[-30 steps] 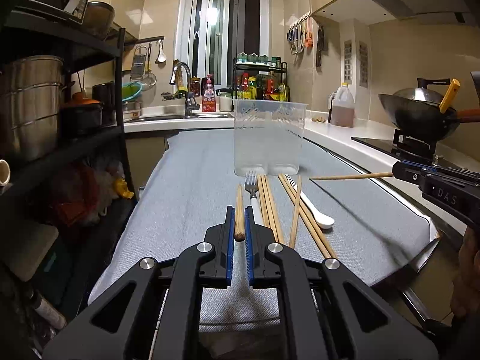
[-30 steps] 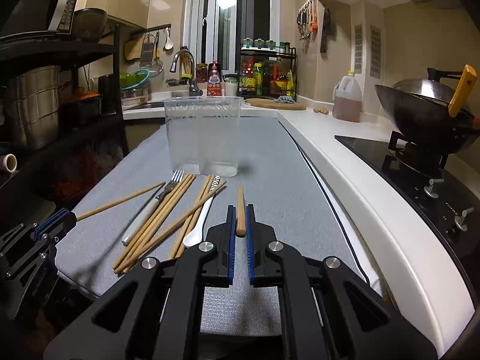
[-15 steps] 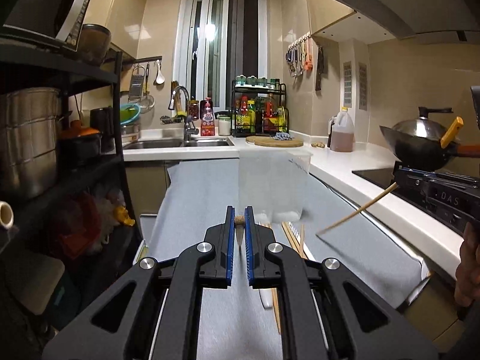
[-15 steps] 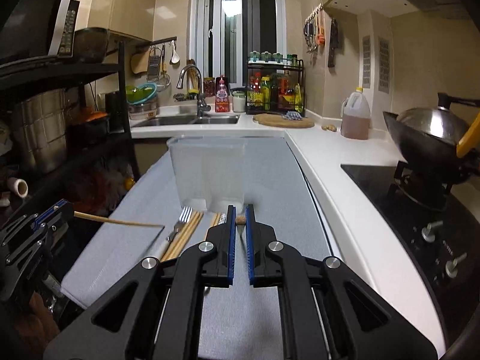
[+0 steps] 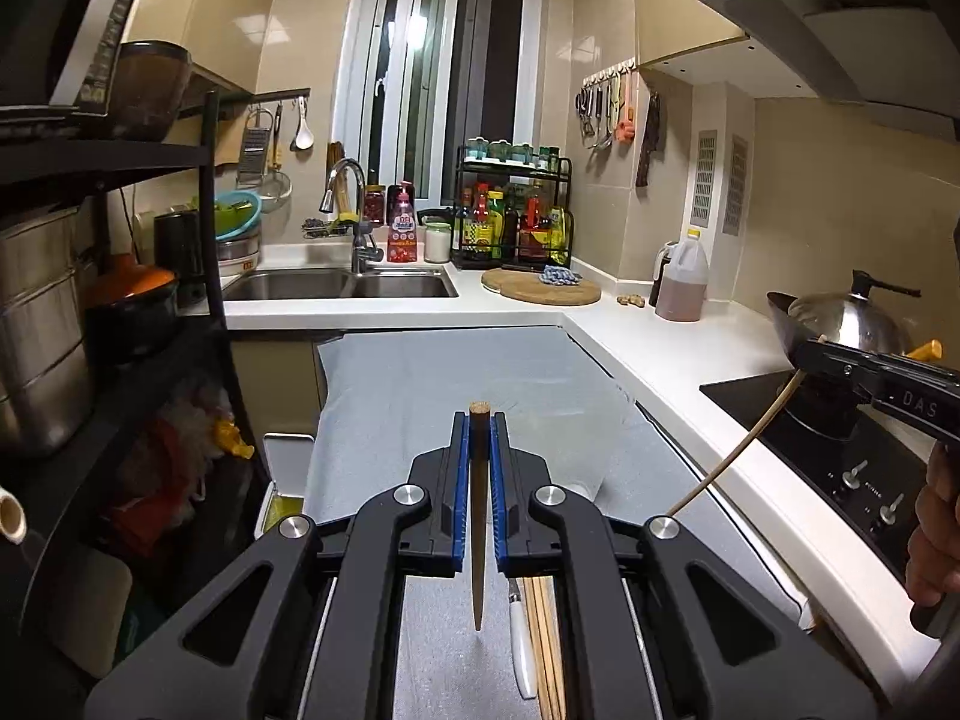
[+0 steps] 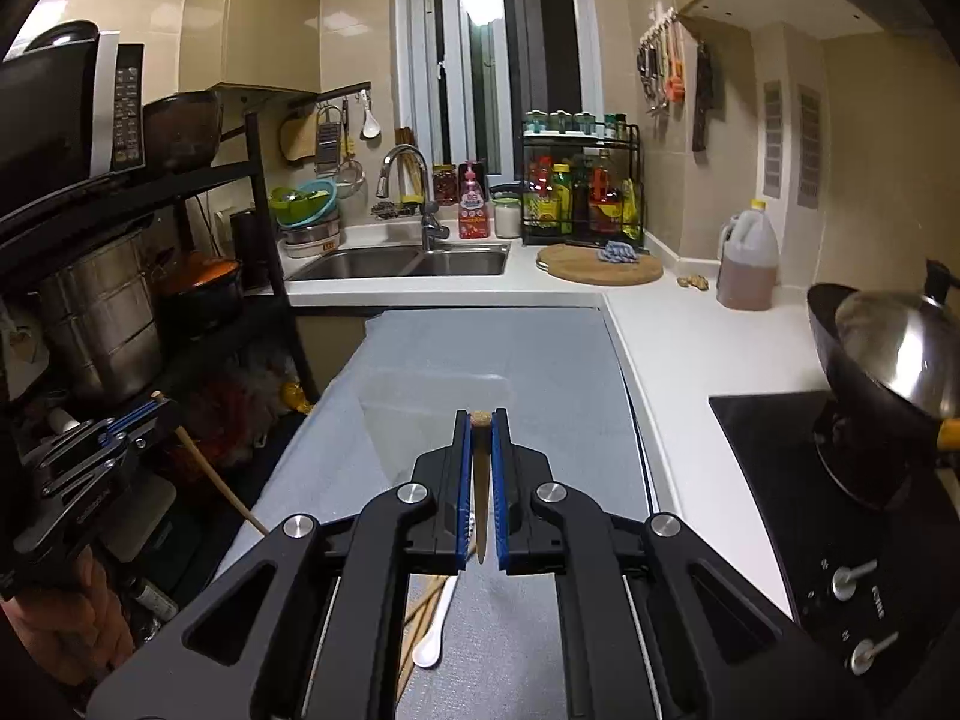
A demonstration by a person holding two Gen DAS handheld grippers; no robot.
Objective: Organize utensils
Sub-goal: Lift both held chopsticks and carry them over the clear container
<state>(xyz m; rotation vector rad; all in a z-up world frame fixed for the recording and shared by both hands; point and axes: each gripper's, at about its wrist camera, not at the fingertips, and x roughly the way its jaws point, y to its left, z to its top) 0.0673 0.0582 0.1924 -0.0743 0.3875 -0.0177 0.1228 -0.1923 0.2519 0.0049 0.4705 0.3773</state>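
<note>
My left claw (image 5: 479, 438) clamps wooden chopstick (image 5: 477, 534), tip hanging down; my right claw (image 6: 479, 438) grips second chopstick (image 6: 480, 492) — clear container (image 6: 435, 414) just ahead, white spoon (image 6: 437, 630) below.

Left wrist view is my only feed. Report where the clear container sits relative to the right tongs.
Observer: In the right wrist view the clear container stands on the grey mat just ahead of the right tongs, with its rim showing beyond their tips.
Operator: Confirm the right grip.
Observer: The right tongs are shut on the right chopstick, blunt end up and tip pointing down.
Operator: Describe my left tongs from that side.
Observer: The left tongs show at the left edge of that view, well left of the container. The left chopstick slants down toward the mat.
</note>
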